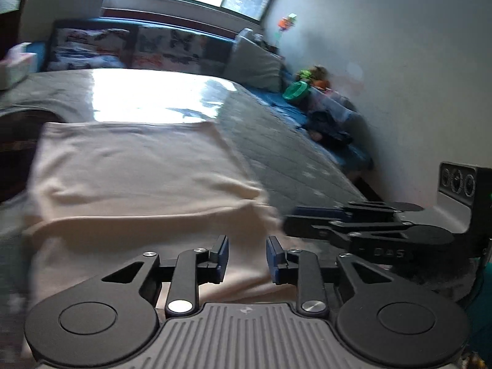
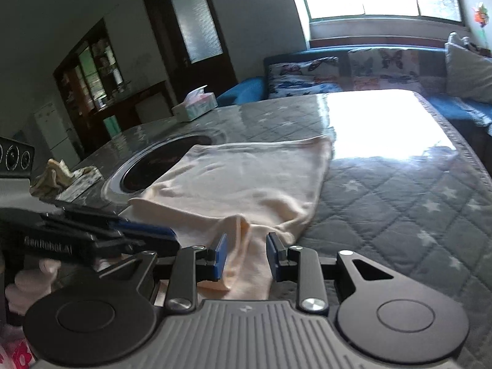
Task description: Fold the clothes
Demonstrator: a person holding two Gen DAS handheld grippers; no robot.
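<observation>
Two grippers over a cream cloth (image 2: 246, 178) at the table's (image 2: 399, 203) near edge: left gripper (image 1: 247, 259) parted, apparently empty; right gripper (image 2: 247, 256) straddling a fold.

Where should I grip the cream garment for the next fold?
Probably the near hem of the cream garment, at the bunched ridge rising between the right gripper and its open jaws. Come in low from the near table edge; elsewhere the cloth lies flat.
</observation>
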